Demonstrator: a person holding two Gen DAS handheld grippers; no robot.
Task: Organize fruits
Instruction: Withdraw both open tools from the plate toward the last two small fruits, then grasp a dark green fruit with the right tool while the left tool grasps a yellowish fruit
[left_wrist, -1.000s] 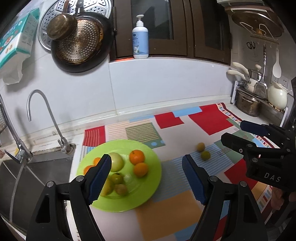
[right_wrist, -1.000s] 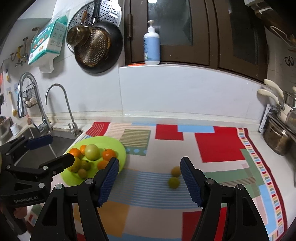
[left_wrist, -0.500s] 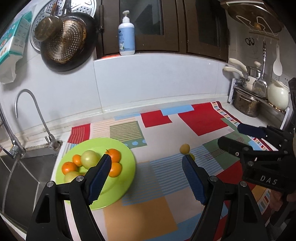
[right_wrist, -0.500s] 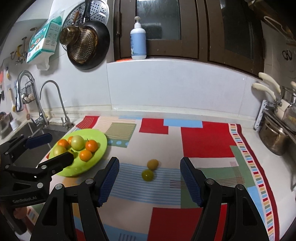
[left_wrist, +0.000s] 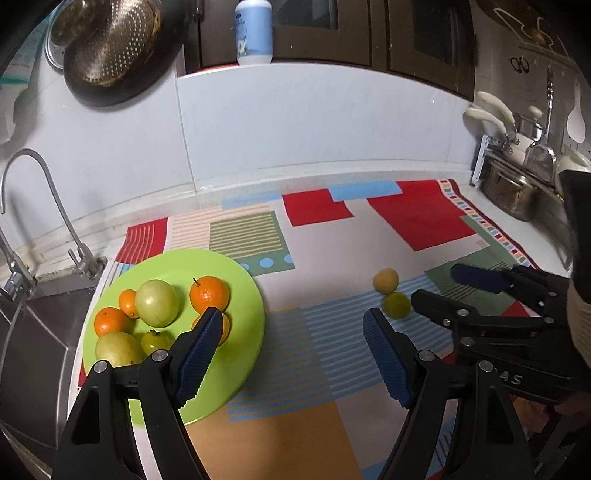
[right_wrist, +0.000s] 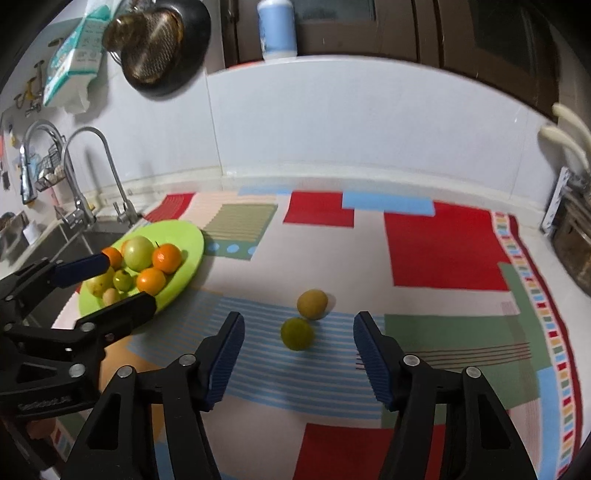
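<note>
Both grippers have dropped closer; right gripper (right_wrist: 298, 350), jaws just narrowing yet spread, frames the green fruit (right_wrist: 296, 333); next, pinch, carry to plate (right_wrist: 192, 251).

One green plate (left_wrist: 243, 280) carries four oranges (left_wrist: 209, 293), two large pale green fruits (left_wrist: 156, 302) and one small green one (left_wrist: 155, 341) (a further small tan fruit (right_wrist: 110, 295) shows from the right). Two small loose fruits (right_wrist: 312, 303) lie on one patterned mat (right_wrist: 447, 243).
</note>
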